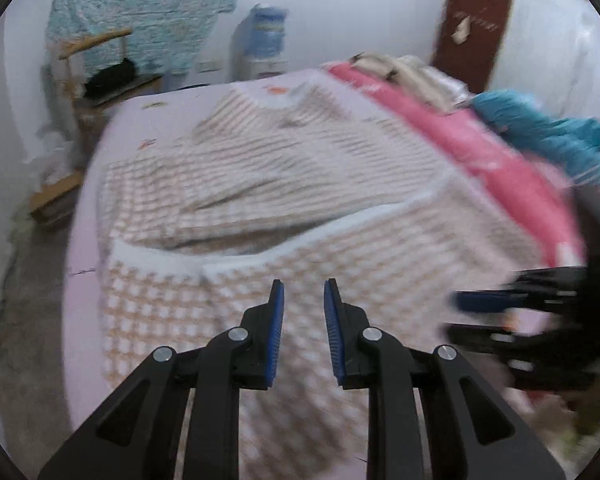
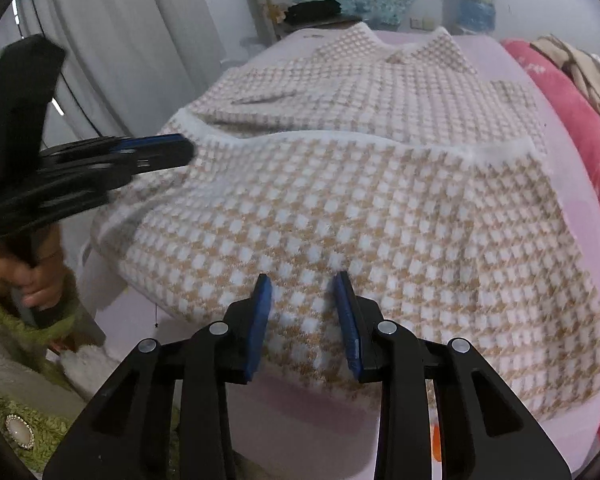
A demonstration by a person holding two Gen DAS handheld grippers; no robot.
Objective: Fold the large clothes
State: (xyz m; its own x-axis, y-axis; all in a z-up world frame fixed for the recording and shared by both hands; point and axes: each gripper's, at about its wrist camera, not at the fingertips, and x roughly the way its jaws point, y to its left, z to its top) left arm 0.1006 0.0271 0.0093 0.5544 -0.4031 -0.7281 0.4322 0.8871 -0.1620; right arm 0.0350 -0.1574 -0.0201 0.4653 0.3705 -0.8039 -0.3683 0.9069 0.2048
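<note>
— Where is the sweater?
— Spread on the bed, filling mid-frame, hem folded up.
— The left gripper?
— Jaws apart, empty, over the fabric.
— The right gripper?
— Also apart, holding nothing, above the near edge.

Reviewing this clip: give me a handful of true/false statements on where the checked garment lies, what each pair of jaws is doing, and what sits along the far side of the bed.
1. The checked garment lies spread on the bed. True.
2. The right gripper grips a fold of the garment. False: its jaws stand apart with nothing pinched between them.
3. The left gripper holds nothing. True: the gap between its jaws is empty.
4. A pink blanket runs along the far side of the bed. True.
5. The garment is plain dark blue. False: it is beige and white check.
6. The water bottle stands on the bed. False: it stands by the wall behind the bed.
</note>
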